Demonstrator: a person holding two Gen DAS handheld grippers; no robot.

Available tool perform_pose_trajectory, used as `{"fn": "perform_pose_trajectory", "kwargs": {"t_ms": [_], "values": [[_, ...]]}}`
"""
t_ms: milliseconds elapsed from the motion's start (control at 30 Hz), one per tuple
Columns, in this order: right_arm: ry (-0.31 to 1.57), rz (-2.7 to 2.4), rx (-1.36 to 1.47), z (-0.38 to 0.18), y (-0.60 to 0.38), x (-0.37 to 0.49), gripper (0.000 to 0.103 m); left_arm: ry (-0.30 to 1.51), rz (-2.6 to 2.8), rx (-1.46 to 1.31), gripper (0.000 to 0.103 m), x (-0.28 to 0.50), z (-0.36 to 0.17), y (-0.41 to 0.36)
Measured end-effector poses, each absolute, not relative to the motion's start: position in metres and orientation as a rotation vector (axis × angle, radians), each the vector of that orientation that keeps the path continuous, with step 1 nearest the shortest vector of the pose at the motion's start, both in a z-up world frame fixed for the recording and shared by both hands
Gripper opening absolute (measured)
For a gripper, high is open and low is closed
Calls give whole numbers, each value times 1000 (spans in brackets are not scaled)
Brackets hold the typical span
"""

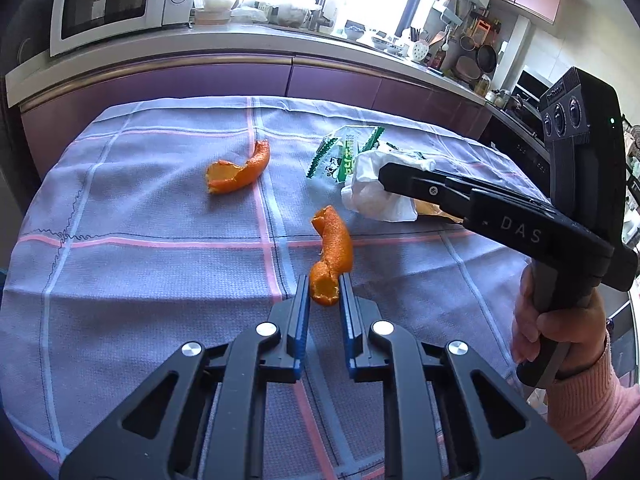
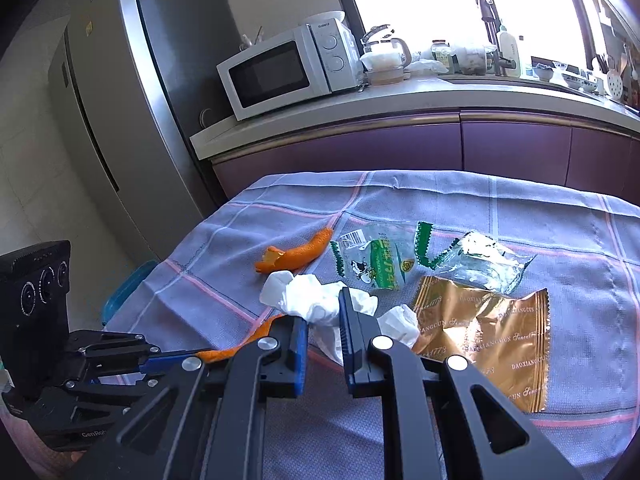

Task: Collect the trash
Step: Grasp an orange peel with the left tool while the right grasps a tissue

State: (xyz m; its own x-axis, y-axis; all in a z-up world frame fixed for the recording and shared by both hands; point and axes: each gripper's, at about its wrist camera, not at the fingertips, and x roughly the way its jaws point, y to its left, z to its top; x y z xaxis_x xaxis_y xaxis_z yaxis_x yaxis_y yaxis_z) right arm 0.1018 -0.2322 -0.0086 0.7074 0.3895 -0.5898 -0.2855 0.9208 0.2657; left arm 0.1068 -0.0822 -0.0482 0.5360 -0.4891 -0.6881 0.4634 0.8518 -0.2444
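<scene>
1. Step in hand: both pickups at once. The left gripper (image 1: 324, 292) has its fingers (image 1: 301, 312) pinching the near end of a curled orange peel (image 1: 332, 252); the rest of the peel arches away over the cloth.
2. The right gripper (image 2: 324, 320) has its fingers (image 2: 349, 320) pinched on a crumpled white tissue (image 2: 308, 300), near the middle of the litter. In the left wrist view its tip is buried in the same white wad.
3. Where the trash lies: all on the checked cloth (image 1: 160, 280) covering the worktop. A second peel (image 1: 236, 172) sits apart, farther back. A clear wrapper with green print (image 2: 376, 264), a crinkled clear packet (image 2: 480, 268) and a gold foil wrapper (image 2: 488, 332) cluster just beside the tissue.
4. No bin or bag shows in either view. A blue rim beside the worktop edge, low on the left of the right wrist view, is too cut off to identify.
5. Next move, as I judge it: lift both pieces clear of the cloth without loosening the grip, then carry them to whatever receptacle is used.
6. Materials: peel is stiff, pebbled outside, pale and matte inside, and should hold its curve. Tissue is soft and loose; a corner pinch may let folds trail or snag the foil.
7. Wrappers are thin, flat and slick with zigzag edges. Likely harder to pinch off woven cloth.
</scene>
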Motion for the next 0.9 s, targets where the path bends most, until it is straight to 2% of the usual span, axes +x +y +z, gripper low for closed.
{"fn": "perform_pose_trajectory", "kwargs": {"t_ms": [900], "values": [[662,528,217,6,-181,82,13,744,-417,-36,15,68,-31,9]]}}
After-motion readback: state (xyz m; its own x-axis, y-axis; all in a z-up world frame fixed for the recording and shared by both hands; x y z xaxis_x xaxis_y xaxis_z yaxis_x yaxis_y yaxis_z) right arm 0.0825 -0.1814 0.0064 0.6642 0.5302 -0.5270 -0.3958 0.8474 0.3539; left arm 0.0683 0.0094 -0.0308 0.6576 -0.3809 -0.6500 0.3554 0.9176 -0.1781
